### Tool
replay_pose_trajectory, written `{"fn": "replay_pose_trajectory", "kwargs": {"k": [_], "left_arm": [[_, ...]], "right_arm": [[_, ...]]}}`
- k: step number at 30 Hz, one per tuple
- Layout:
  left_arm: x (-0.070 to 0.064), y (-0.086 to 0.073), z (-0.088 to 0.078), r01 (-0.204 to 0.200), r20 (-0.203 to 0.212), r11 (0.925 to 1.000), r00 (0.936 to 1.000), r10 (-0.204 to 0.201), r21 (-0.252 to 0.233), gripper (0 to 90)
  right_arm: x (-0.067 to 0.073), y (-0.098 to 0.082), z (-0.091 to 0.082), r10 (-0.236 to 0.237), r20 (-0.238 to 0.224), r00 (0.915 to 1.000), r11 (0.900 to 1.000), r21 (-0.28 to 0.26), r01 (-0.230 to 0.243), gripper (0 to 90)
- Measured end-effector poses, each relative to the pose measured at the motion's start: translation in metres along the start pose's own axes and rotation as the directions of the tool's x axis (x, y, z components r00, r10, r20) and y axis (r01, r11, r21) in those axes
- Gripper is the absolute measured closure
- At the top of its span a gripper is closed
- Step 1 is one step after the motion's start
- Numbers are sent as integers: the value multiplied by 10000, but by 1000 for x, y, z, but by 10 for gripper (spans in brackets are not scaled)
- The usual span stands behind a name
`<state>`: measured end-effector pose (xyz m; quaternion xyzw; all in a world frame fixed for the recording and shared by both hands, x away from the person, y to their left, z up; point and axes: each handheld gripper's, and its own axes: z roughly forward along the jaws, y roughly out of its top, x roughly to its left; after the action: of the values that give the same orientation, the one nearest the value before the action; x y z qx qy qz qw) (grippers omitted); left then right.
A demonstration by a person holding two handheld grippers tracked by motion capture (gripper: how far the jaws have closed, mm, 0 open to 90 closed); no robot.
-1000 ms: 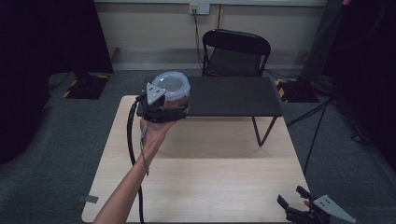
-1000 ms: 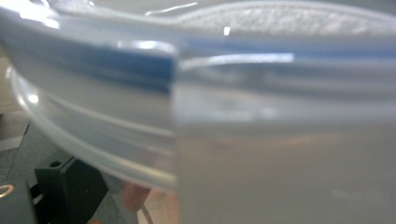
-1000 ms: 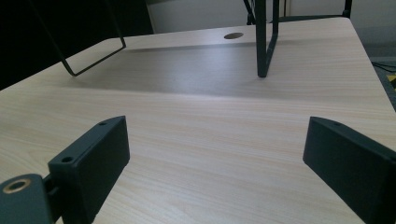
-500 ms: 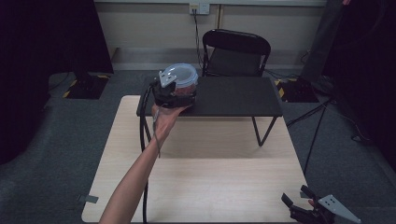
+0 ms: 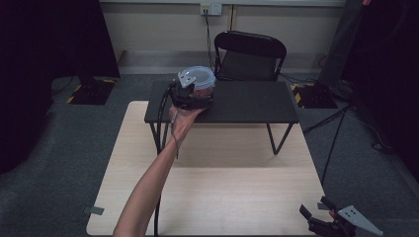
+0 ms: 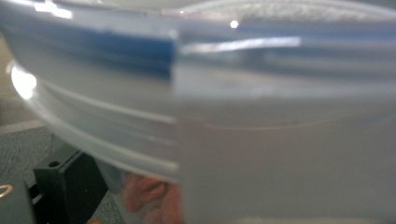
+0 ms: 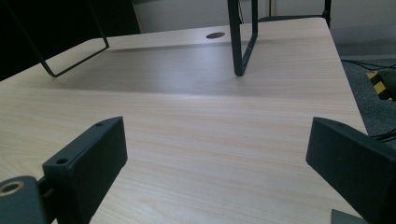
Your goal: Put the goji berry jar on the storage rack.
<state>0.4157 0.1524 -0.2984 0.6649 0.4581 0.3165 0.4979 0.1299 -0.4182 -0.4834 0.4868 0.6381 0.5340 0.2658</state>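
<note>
STEP: placing, nearly done | left gripper (image 5: pixel 193 93) jaws gripping lidded container (image 5: pixel 201 81), lowering onto dark raised surface (image 5: pixel 247 101) | release remaining | right gripper (image 5: pixel 323 223) idling, jaws wide

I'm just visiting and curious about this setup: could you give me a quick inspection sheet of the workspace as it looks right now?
Surface: pale wooden table; a low black shelf stands on it at the far side.
Job's things: clear lidded container with something reddish inside, at the shelf's left end.
Clutter: nothing seen.
Grippers: left claw shut on the container; right claw open, holding nothing, at the near right corner.
Cables: a black cable trails from the left claw.
Surroundings: black chair behind the table, grey carpet, wall socket.
</note>
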Motion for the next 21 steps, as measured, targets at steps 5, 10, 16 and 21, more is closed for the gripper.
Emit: {"fn": "replay_pose_trajectory", "kwargs": {"k": [5,10,16,21], "left_arm": [[-6,1,0,-215,-180,9997,9996,216,99,12],[-9,1,-1,-107,-298,9999,9995,111,124,5],[-20,-2,-8,-311,-715,9993,9969,324,196,0],[-17,-4,-25,-131,-671,9999,9977,135,61,0]], "right_arm": [[0,0,0,45,0,10000,10000,12,-45,43],[1,0,-1,8,-65,10000,10000,-8,-8,44],[2,0,-4,47,-69,10000,9999,-120,-48,44],[2,0,-3,55,-143,9999,9999,-98,-56,44]]}}
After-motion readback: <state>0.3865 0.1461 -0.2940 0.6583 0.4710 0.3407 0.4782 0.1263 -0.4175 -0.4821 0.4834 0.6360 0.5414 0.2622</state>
